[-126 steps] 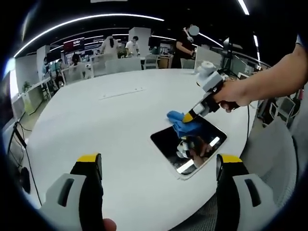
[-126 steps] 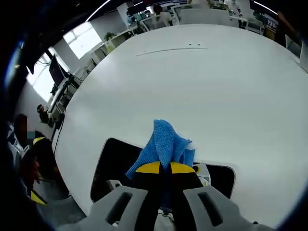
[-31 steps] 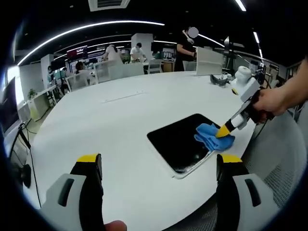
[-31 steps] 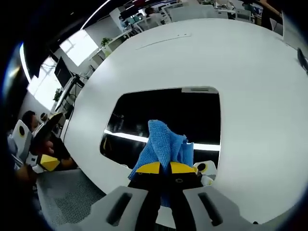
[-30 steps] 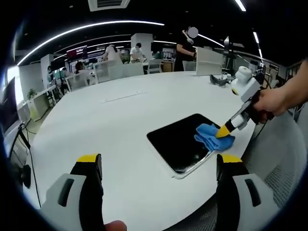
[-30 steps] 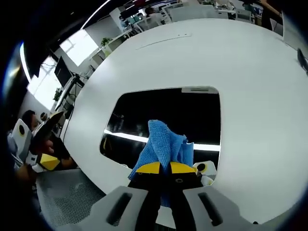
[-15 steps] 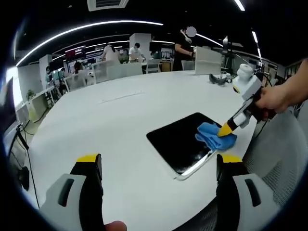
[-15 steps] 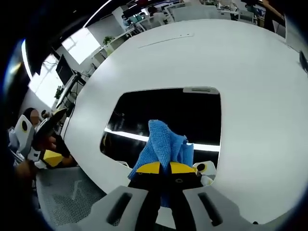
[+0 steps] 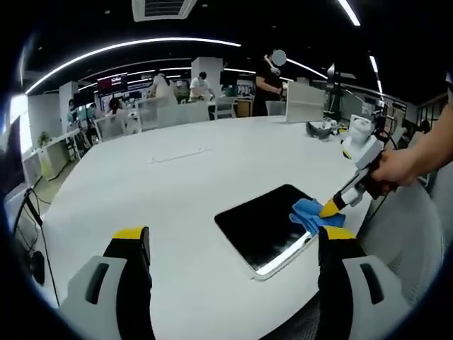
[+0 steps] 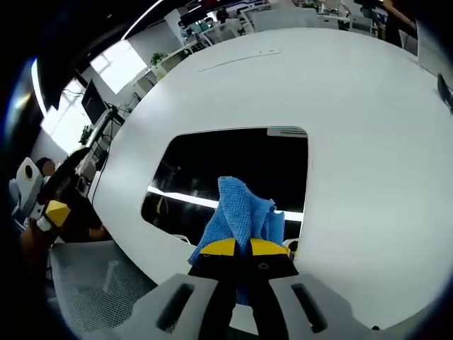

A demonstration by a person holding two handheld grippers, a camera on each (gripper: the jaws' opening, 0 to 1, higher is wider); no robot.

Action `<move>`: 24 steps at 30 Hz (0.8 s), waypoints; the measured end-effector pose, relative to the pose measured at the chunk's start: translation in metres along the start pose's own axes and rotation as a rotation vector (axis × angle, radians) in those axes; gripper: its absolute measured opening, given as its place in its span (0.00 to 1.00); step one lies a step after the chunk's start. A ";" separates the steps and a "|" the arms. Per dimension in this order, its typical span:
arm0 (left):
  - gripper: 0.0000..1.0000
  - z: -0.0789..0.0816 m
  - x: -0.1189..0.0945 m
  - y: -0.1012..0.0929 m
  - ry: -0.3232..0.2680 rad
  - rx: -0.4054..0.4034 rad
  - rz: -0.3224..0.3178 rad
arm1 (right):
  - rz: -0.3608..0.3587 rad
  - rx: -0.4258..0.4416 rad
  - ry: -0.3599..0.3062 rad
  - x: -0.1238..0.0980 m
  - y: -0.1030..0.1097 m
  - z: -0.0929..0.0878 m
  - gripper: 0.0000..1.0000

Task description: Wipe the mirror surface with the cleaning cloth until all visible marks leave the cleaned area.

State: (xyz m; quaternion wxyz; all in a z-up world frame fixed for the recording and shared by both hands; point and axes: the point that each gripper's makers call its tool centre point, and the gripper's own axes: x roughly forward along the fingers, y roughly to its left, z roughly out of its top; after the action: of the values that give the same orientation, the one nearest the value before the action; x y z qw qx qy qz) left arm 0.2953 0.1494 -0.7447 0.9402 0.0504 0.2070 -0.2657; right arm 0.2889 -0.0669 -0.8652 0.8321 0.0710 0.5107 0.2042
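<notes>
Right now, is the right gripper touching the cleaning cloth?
Touching. In the right gripper view, the right gripper has its jaws closed on the blue cleaning cloth.

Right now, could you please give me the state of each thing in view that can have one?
Right gripper: shut on the cleaning cloth.
Cleaning cloth: bunched, resting at the mirror's near edge.
Mirror: lying flat on the table, dark, reflecting a ceiling light strip.
Left gripper: open, holding nothing, above the table.
Table: white, bearing the mirror.

The left tongs stand wide apart above the white table — beyond, the right tongs press a blue cloth onto the dark mirror.
</notes>
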 end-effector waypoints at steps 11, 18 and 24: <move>0.99 -0.014 -0.006 -0.006 0.022 -0.031 -0.014 | -0.024 0.012 -0.003 -0.009 -0.019 -0.002 0.00; 0.99 -0.010 -0.006 -0.006 0.014 -0.033 -0.008 | -0.028 0.016 -0.005 -0.011 -0.022 -0.003 0.00; 0.99 -0.010 -0.007 -0.005 0.014 -0.034 -0.005 | -0.027 0.012 0.000 -0.009 -0.023 -0.003 0.00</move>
State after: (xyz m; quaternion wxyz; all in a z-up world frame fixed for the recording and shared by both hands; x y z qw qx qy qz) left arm 0.2838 0.1509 -0.7508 0.9388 0.0359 0.2181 -0.2641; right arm 0.2893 -0.0921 -0.8663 0.8344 0.0692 0.5129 0.1897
